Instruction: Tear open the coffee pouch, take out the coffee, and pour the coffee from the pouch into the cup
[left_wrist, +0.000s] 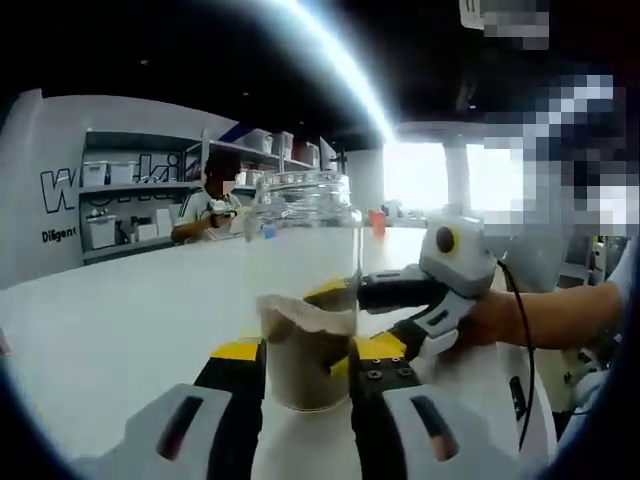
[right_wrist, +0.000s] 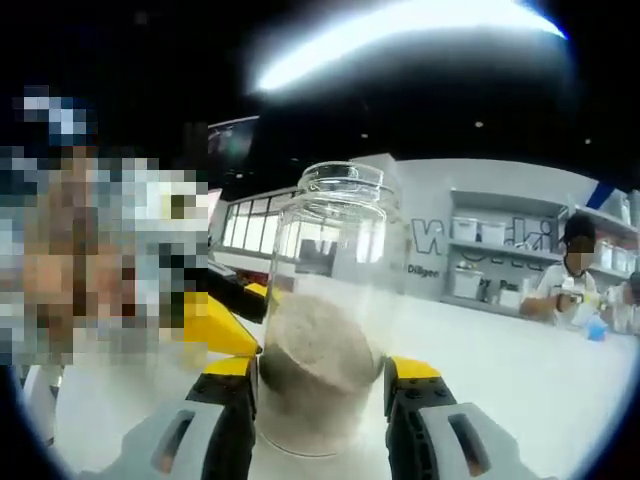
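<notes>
Table (left_wrist: 120, 320): white; bears the jar
Jar (left_wrist: 305, 290): clear glass, upright, open-mouthed, brownish powder in its lower part
Left gripper (left_wrist: 305, 372): jaws closed against the jar's base
Right gripper (right_wrist: 318, 385): jaws likewise pressing the jar's sides

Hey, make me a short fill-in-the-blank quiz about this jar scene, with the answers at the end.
1. The clear glass jar stands on a ____ table.
2. The jar has no ____ on its mouth.
3. The powder fills only the jar's ____ part.
4. The left tongs stand on either side of the ____.

Answers: white; lid; lower; jar
</notes>
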